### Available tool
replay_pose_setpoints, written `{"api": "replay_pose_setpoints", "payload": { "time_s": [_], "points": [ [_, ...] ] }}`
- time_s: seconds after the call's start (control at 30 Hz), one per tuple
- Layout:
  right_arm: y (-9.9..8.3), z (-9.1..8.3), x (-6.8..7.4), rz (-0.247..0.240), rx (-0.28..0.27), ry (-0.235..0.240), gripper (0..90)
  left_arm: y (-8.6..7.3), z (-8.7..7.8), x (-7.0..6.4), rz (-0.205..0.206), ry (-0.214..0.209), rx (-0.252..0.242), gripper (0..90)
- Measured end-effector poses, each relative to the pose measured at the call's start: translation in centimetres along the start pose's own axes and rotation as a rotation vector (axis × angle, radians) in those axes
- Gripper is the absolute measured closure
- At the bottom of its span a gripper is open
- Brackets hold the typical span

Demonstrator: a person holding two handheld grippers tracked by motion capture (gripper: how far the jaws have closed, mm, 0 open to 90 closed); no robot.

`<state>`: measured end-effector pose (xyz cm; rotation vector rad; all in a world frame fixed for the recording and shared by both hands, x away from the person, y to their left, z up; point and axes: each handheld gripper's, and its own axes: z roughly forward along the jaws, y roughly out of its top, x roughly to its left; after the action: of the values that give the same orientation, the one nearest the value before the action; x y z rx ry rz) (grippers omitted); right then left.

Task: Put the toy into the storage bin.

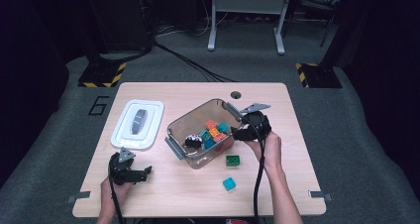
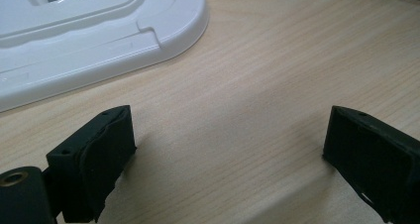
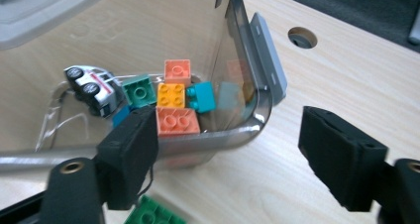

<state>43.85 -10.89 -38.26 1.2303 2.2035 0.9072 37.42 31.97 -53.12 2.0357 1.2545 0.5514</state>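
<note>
Bin point(image 1: 179, 128) at table point(image 1: 277, 184) centre holds blocks point(image 1: 214, 132) and a toy car point(image 1: 193, 141); lid point(image 1: 137, 124) lies left of it, two loose blocks point(image 1: 232, 172) on the table before it toward the right.

High view overhead facing forward, gripper views low and close, right one sharing clear bin point(image 1: 198, 135) point(image 3: 237, 85)

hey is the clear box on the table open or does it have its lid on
Open. The box has no cover, its bricks and toy car show from above, and the white lid lies flat on the table beside it.
</note>
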Motion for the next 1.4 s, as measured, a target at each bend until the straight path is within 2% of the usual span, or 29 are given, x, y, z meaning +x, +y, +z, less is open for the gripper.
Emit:
{"api": "replay_pose_setpoints", "payload": {
  "time_s": [0.1,0.3,0.53,0.7,0.83,0.87,1.1,1.27,1.3,1.33,1.4],
  "points": [
    [-1.0,-0.6,-0.2,0.001,-0.003,0.025,17.6,0.0,0.0,0.0,0.000,0.001,-0.001,5.4],
    [-3.1,-1.2,-0.3,0.023,0.001,0.039,13.7,0.0,0.0,0.0,0.000,0.001,-0.001,5.4],
    [-5.8,-0.9,0.3,0.050,0.027,0.061,6.5,0.0,0.0,0.0,0.001,0.002,-0.002,5.4],
    [-7.9,-0.3,1.2,0.058,0.065,0.084,0.0,0.0,0.0,0.0,0.002,0.002,-0.003,5.4],
    [-9.4,0.2,2.0,0.063,0.076,0.099,0.0,0.0,0.0,-0.1,0.001,0.001,-0.001,5.4],
    [-9.9,0.3,2.4,0.079,0.087,0.109,0.0,0.0,0.0,-0.1,0.003,0.003,-0.002,5.4],
    [-12.0,1.2,4.4,0.050,0.121,0.130,0.0,0.0,0.0,0.0,0.002,0.003,-0.003,5.4],
    [-13.0,1.7,5.7,0.046,0.174,0.149,0.0,0.0,0.0,0.0,0.002,0.003,-0.003,5.4],
    [-13.2,1.9,5.7,0.021,0.165,0.145,0.0,0.0,0.0,0.0,0.003,0.003,-0.002,5.4],
    [-13.3,2.0,6.0,0.032,0.170,0.147,0.0,0.0,0.0,0.0,0.003,0.002,-0.002,5.4],
    [-13.6,2.1,6.3,0.023,0.181,0.143,0.0,0.0,0.0,0.0,0.003,0.003,-0.002,5.4]
  ]
}}
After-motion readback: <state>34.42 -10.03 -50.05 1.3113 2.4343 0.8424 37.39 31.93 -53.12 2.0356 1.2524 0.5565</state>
